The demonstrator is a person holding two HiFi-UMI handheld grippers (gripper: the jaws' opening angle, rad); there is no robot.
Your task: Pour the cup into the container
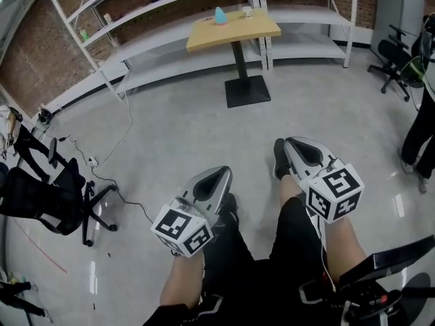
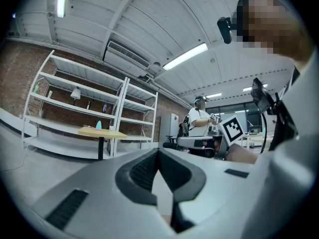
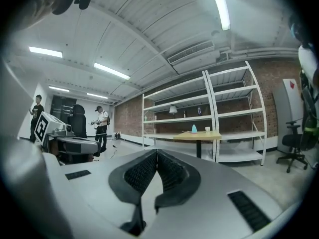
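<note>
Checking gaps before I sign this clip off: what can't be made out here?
Cup contents: too small and far, every view.
Blue container: too small to tell whether it is open.
Shelf items: too small, all views.
Bystander: cut off by head view's right edge.

This looks like a research lab or test hall set up in an industrial room. A small wooden-topped table (image 1: 233, 27) stands alone on a polished grey concrete floor (image 1: 204, 128). Right behind it, white metal shelving racks (image 1: 170, 15) run along a red brick wall (image 1: 34, 53). Left of the table, loose cables (image 1: 91, 161) trail across the floor near a black office chair (image 1: 61, 195). Right of it stands another chair (image 1: 394, 63). Overhead, strip lights (image 3: 220, 6) hang from a ribbed metal ceiling (image 3: 149, 29). Well away from the table, a person (image 3: 102, 123) stands handling equipment.
</note>
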